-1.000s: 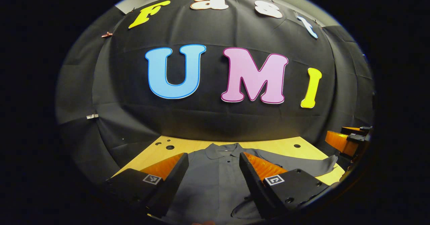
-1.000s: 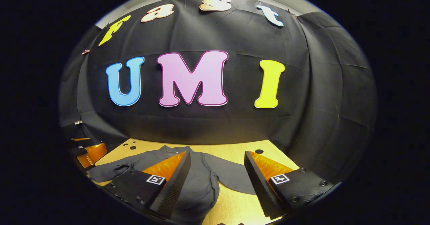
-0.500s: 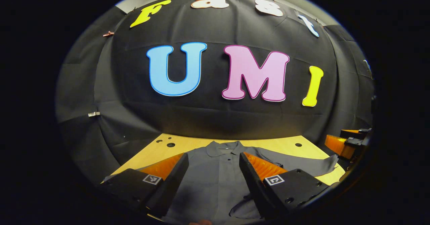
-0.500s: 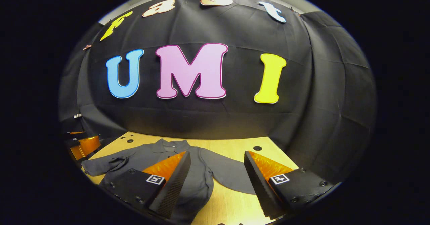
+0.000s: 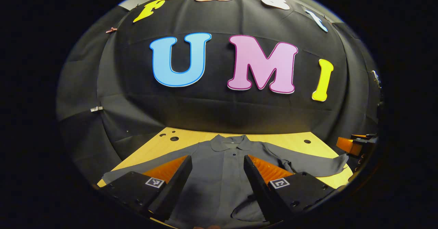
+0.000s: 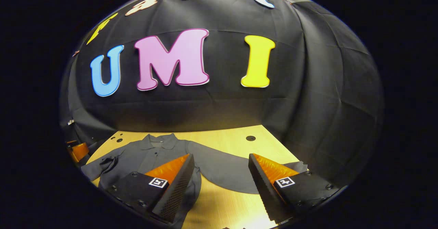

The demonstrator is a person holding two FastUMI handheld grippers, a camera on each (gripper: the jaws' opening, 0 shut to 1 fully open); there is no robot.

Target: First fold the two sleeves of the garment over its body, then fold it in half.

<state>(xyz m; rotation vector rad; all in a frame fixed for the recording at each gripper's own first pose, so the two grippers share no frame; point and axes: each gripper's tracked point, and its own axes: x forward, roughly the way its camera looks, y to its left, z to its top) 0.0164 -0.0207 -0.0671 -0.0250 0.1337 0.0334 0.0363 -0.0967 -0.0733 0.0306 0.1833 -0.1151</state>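
The garment (image 5: 219, 174) lies flat on the desk (image 5: 160, 147), collar toward the booth's far wall and hem toward the person, so its long axis runs away from both grippers while each sleeve stretches out sideways across that axis; neither sleeve has been folded over the body, so the task judges to be at its first step.

In the left gripper view the left gripper (image 5: 217, 177) hangs just above the shirt's body, jaws spread wide and holding nothing, the button placket showing in the gap between its fingers; the left sleeve (image 5: 130, 169) trails off to its left toward the desk's edge, partly hidden behind that gripper's own finger, and the other sleeve runs far off to the right, where the second gripper shows at the view's rim.

In the right gripper view the right gripper (image 6: 221, 184) is likewise agape and empty, hovering over bare desk with the right sleeve (image 6: 226, 170) lying straight ahead of it, crossing the gap between its fingers from the shoulder to the cuff (image 6: 301, 167), which sits just beyond its right finger.

The coming move likely turns on this: each sleeve lies nearer its own-side gripper, and the right one is better lined up, needing to drop onto the cuff end and carry it across toward the placket; whether cloth lies directly under either fingertip cannot be told.
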